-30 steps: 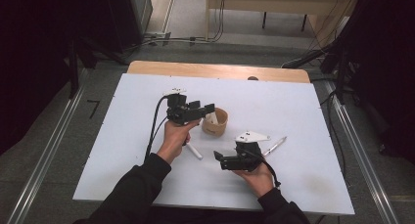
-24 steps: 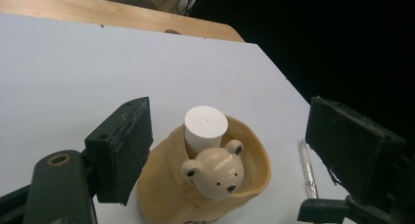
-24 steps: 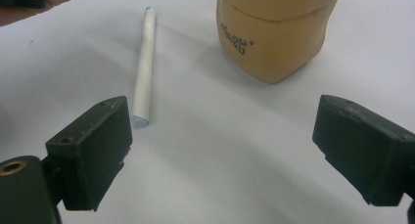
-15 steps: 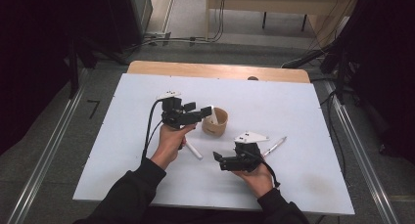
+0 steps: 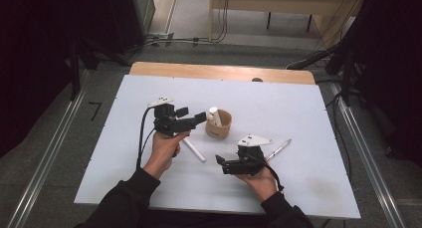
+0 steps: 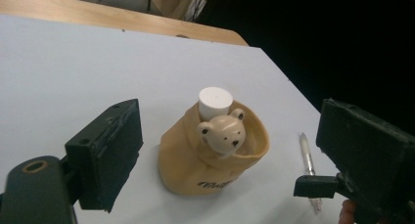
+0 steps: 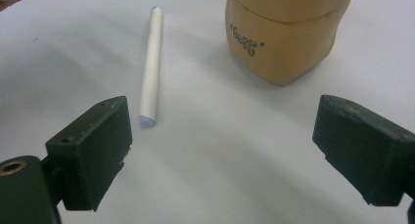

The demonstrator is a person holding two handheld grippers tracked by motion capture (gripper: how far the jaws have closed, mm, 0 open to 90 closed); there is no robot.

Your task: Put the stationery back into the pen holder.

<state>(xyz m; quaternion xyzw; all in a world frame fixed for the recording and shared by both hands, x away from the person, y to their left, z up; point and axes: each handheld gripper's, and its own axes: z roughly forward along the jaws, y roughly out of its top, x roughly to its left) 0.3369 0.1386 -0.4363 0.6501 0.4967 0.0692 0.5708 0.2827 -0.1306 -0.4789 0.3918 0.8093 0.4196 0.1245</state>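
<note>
Clearly caught in the middle of filling the tan bear pouch (image 5: 218, 124) with the pens. Stood upright near the middle of the white table (image 5: 308, 103), with one white stick (image 6: 214, 101) already inside, upright, just behind the small bear head on the rim. Held the left gripper (image 5: 199, 119) just beside the pouch, on its left in the high view, with the jaws spread wide and nothing between them, so probably just after letting go of that stick. Kept the right gripper (image 5: 219, 161) lower on the table, nearer to the person, also with jaws spread apart and empty, and aimed toward the second white stick (image 7: 150, 66). Lay flat on the table, that stick, between the two hands and a little apart from the pouch, not touching it. Rested farther to the right a silver pen (image 5: 277, 149), also flat, well apart from the pouch.

Judged as next step: picking up the lying white stick. Would call for bringing the right jaws down on both sides of it, across its length, then pressing them together near the middle, lifting, turning it upright and lowering it into the opening beside the first one. Would need care not to push the soft pouch over.
</note>
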